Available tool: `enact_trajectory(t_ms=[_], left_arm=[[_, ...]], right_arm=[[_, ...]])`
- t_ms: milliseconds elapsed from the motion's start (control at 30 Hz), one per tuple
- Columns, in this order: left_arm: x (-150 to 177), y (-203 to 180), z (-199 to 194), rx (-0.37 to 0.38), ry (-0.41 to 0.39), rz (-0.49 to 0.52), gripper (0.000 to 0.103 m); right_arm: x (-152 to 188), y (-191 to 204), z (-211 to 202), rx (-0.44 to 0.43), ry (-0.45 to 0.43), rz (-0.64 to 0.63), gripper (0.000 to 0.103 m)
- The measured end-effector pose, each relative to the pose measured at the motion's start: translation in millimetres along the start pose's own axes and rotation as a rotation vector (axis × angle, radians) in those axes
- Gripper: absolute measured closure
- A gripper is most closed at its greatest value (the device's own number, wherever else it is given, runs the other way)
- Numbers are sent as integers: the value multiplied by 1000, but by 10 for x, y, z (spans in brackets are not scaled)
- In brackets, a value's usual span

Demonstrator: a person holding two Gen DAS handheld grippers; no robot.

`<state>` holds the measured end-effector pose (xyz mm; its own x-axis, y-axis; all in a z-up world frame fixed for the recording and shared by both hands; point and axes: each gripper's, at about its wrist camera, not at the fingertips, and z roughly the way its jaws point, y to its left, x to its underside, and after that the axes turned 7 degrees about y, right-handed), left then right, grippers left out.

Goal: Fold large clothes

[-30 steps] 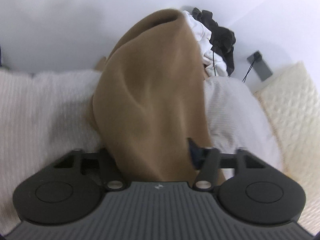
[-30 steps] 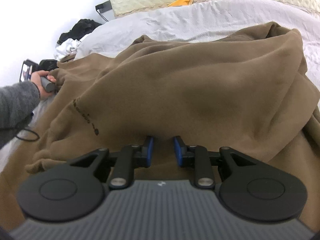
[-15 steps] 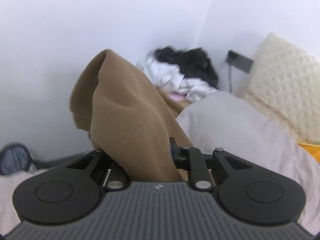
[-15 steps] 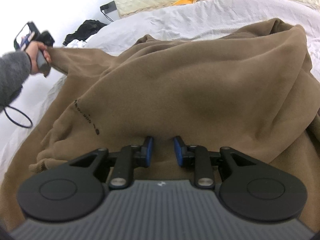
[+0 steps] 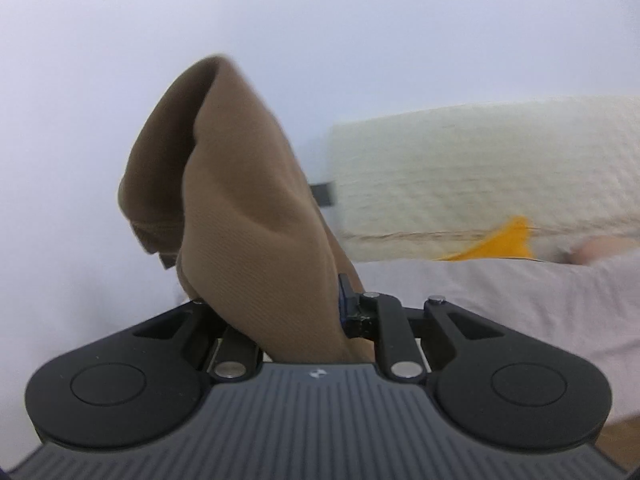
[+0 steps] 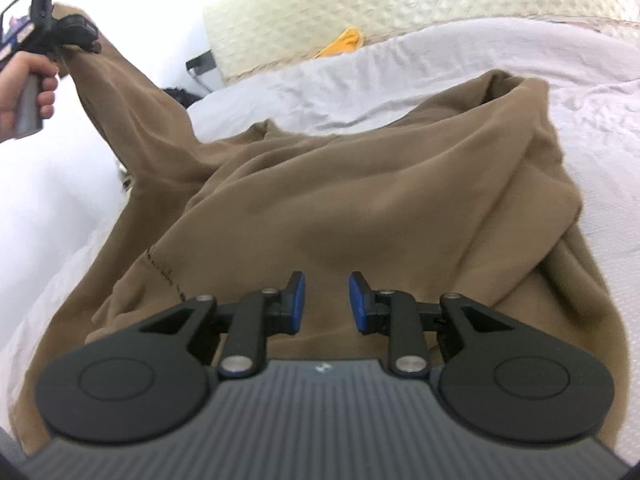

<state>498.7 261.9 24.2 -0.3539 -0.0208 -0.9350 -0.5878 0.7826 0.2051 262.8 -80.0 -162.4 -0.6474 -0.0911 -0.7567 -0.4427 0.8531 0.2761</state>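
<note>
- Your left gripper (image 5: 280, 308), at upper left of the right view, is clamped on a sleeve of the brown sweatshirt (image 6: 360, 208).
- Your right gripper (image 6: 327, 302) hovers, jaws apart, over the body, heaped mid-frame on the bed (image 6: 440, 68).
- Thick, soft, floppy cloth: take hold at hems or seams.

The brown garment (image 5: 248, 216) hides the left gripper's (image 5: 276, 312) left finger entirely. The cream headboard (image 5: 480, 176) and orange cloth (image 5: 500, 242) are motion-blurred. The right wrist view cuts off the person's forearm at its left edge.
</note>
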Motion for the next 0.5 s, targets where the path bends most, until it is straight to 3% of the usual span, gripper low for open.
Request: enact_trajectory(t_ms=[167, 333, 500], left_arm=[[25, -560, -628, 113, -75, 131, 83], [325, -1048, -1140, 236, -124, 226, 83], [752, -1505, -1447, 367, -115, 300, 83]], right_arm=[[-29, -97, -227, -2, -53, 47, 75], [-47, -283, -542, 22, -119, 130, 75], [-119, -531, -767, 59, -185, 227, 74]])
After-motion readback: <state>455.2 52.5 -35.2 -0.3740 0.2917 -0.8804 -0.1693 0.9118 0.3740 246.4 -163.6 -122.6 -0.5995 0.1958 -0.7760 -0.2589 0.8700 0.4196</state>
